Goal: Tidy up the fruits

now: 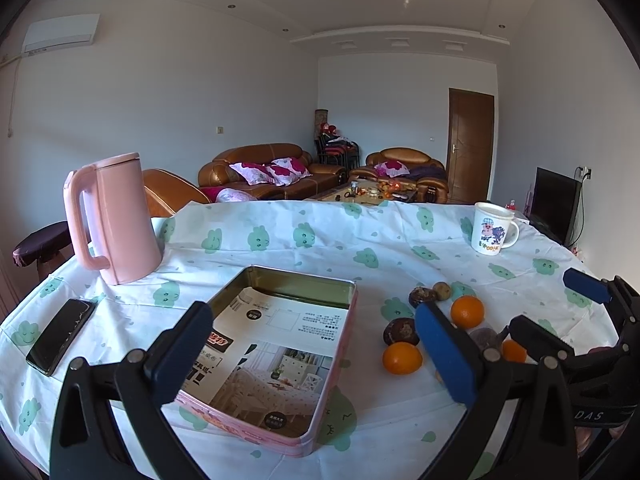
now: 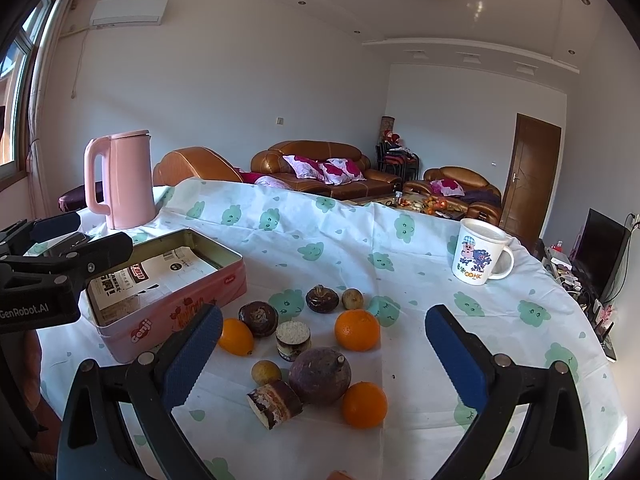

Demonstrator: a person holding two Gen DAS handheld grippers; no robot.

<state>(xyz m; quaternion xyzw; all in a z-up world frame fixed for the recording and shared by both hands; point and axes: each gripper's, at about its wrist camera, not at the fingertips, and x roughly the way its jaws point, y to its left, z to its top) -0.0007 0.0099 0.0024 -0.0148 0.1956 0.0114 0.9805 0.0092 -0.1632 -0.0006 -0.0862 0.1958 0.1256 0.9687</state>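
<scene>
My table (image 2: 500,320) is covered by a white cloth (image 2: 340,240) printed with green cloud faces, creased along its far edge. At the far left stands a pink kettle (image 2: 124,180), upright, handle to the left. Near it lies a dark phone (image 1: 60,336), flat on the cloth. A pink tin (image 2: 168,284), lid off, sits left of centre with printed paper inside. Just right of the tin lies a loose cluster: three oranges (image 2: 357,329), several dark round fruits (image 2: 320,376), two small brownish ones (image 2: 266,372) and two layered cake pieces (image 2: 276,404). A cartoon mug (image 2: 480,256) stands far right, well apart.
</scene>
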